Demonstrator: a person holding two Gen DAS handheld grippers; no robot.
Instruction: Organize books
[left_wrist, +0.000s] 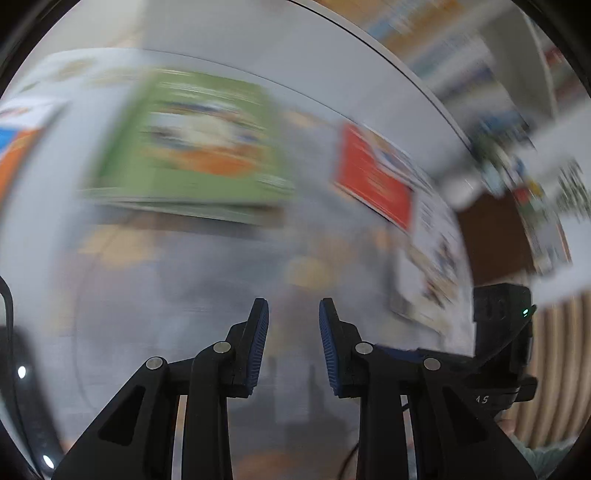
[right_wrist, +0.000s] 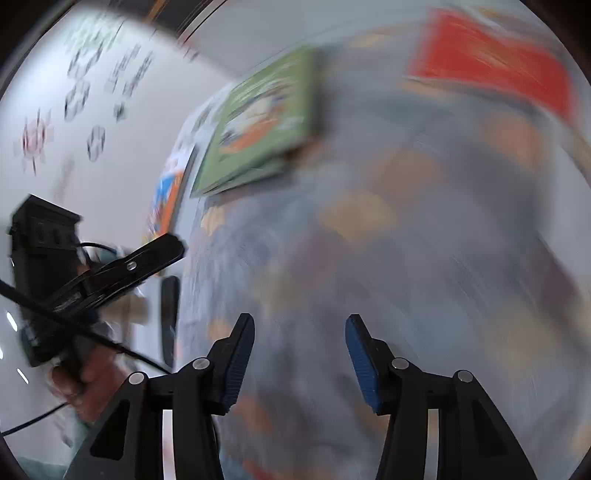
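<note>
Early going, by the look of it: green book (left_wrist: 192, 147) and red book (left_wrist: 373, 181) lying apart on the patterned surface (badly blurred) — neither lifted. Left gripper (left_wrist: 294, 347) and right gripper (right_wrist: 300, 360) both parted, empty.

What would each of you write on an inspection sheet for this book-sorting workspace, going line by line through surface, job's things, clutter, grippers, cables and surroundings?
Surface: grey patterned surface with orange patches; heavily blurred.
Job's things: green book lying flat on a stack; red book to its right; orange and blue book at the left edge.
Clutter: nothing seen.
Grippers: left gripper jaws apart, nothing between them; right gripper jaws wider apart, nothing between them.
Cables: black cable crossing the left gripper in the right wrist view.
Surroundings: white sheet with printed patterns; shelf with colourful items, too blurred to name.
</note>
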